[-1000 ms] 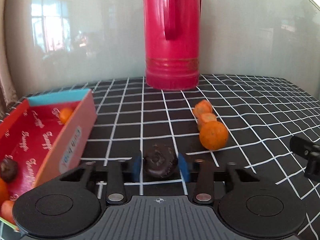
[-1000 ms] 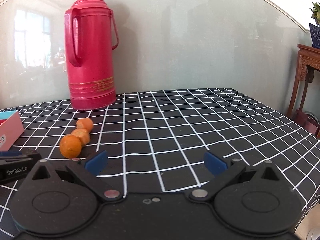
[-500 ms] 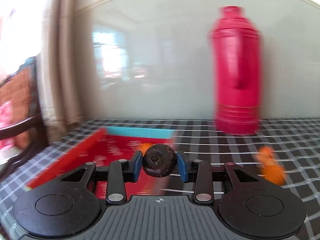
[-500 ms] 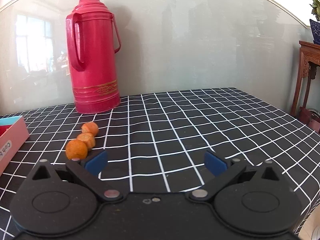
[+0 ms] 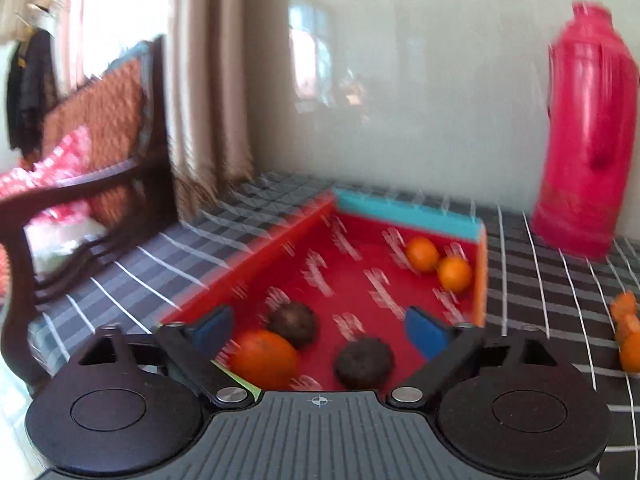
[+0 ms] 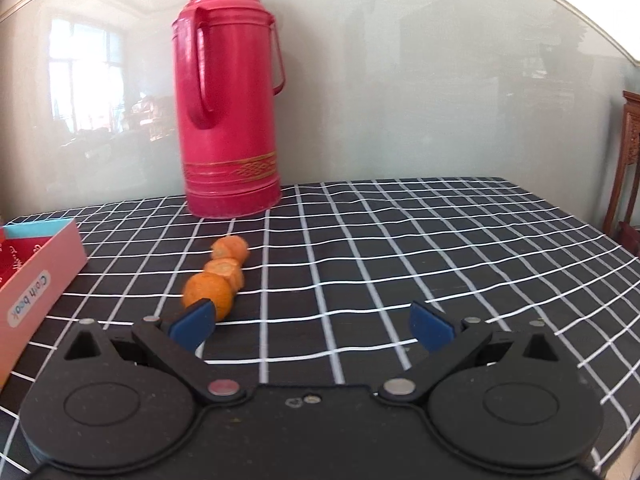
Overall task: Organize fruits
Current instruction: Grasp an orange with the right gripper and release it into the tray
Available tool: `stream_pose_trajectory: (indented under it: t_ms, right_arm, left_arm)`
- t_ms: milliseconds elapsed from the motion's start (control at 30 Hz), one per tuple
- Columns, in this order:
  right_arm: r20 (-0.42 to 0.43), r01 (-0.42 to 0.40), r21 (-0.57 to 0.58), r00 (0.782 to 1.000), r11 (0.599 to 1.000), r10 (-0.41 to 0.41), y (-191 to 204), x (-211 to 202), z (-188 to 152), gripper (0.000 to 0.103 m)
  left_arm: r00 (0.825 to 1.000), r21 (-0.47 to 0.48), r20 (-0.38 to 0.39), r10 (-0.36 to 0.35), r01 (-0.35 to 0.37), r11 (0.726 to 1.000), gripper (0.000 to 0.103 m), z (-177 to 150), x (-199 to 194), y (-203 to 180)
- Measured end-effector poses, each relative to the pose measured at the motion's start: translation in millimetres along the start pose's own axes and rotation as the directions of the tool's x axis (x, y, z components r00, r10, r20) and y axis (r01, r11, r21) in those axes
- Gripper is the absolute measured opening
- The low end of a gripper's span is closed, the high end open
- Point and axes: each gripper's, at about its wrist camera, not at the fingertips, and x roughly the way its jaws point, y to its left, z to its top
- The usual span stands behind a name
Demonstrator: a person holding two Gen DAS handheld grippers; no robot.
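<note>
Half a second ago my left gripper (image 5: 320,326) was clamped on a dark round fruit; now its jaws stand wide with nothing between them, and that dark fruit (image 5: 363,363) lies on the floor of the red box (image 5: 256,258), just below the spread fingers. A second dark fruit (image 5: 293,323) and a large orange (image 5: 265,358) sit close by at the near end, with two smaller oranges (image 5: 438,264) against the far right wall; the view is smeared by motion. My right gripper (image 6: 312,322) is wide open as before, holding nothing, and has drifted closer to the three orange fruits (image 6: 221,276) lined up on the checked tablecloth (image 6: 440,248), the nearest one partly hidden behind its left pad. The red thermos (image 6: 230,120) stands behind them, and a corner of the box shows at the left edge.
</note>
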Motion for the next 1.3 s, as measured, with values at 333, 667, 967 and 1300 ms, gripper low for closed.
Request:
stream_pose_trajectory:
  t_ms: [333, 667, 967, 1300]
  right_arm:
    - [-0.073, -0.074, -0.014, 0.995, 0.997, 0.073, 46, 32, 12, 0.092]
    - [-0.157, -0.070, 0.011, 0.985, 0.997, 0.071, 59, 65, 15, 0.031]
    - [-0.048, -0.221, -0.054, 0.975, 0.974, 0.219, 86, 24, 16, 0.030]
    - [-0.032, -0.581, -0.210, 0.808, 0.786, 0.589, 144, -26, 13, 0.030]
  left_arm:
    - [0.987, -0.046, 0.095, 0.126, -0.122, 0.991, 0.101, 7, -15, 65]
    - [0.980, -0.146, 0.039, 0.197, -0.189, 0.971, 0.102, 4, -7, 122]
    - [0.976, -0.174, 0.029, 0.217, -0.209, 0.962, 0.102, 1, -8, 139]
    - [0.966, -0.182, 0.019, 0.256, -0.249, 0.951, 0.102, -3, -9, 157]
